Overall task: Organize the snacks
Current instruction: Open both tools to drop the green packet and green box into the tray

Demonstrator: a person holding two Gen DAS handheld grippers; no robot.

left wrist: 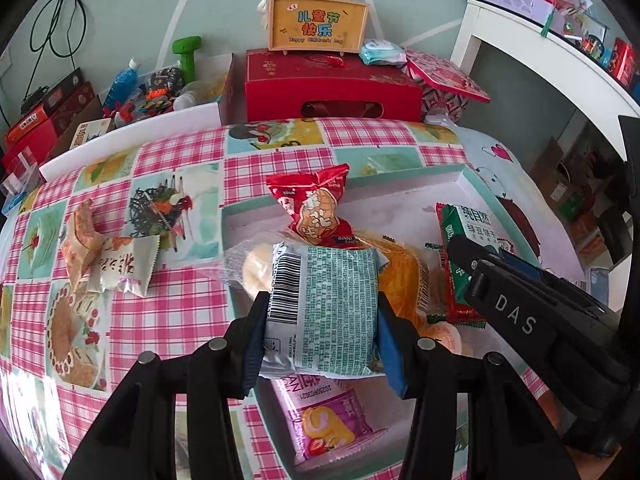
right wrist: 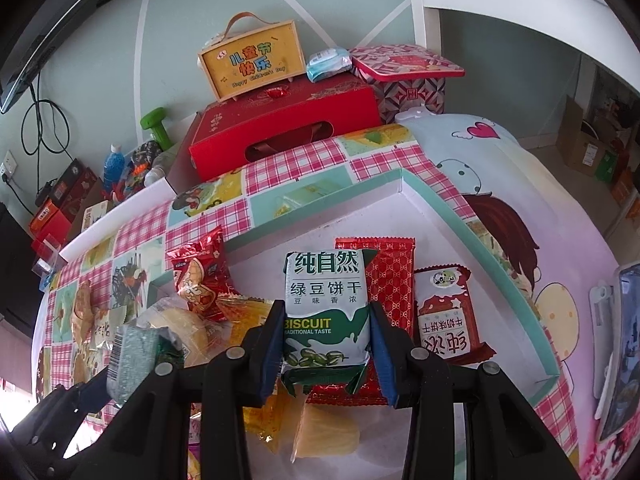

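Note:
My left gripper (left wrist: 320, 328) is shut on a clear bread packet with a teal label (left wrist: 324, 304), held over the left part of the shallow white tray with teal rim (left wrist: 360, 184). My right gripper (right wrist: 326, 344) is shut on a green-and-white mung bean biscuit pack (right wrist: 326, 308) above the tray's floor (right wrist: 360, 216). In the tray lie a red peanut snack bag (left wrist: 316, 208), a yellow packet (left wrist: 404, 276), a pink cake packet (left wrist: 324, 420), a red patterned packet (right wrist: 394, 280) and a red milk biscuit packet (right wrist: 444, 316). The right gripper shows in the left wrist view (left wrist: 520, 304).
Two small snack packets (left wrist: 108, 256) lie on the pink checked tablecloth (left wrist: 180, 320) left of the tray. Behind stand a red gift box (left wrist: 332, 84), a yellow sign box (left wrist: 318, 26) and a patterned tin (left wrist: 444, 80). A white shelf (left wrist: 540, 48) is at the right.

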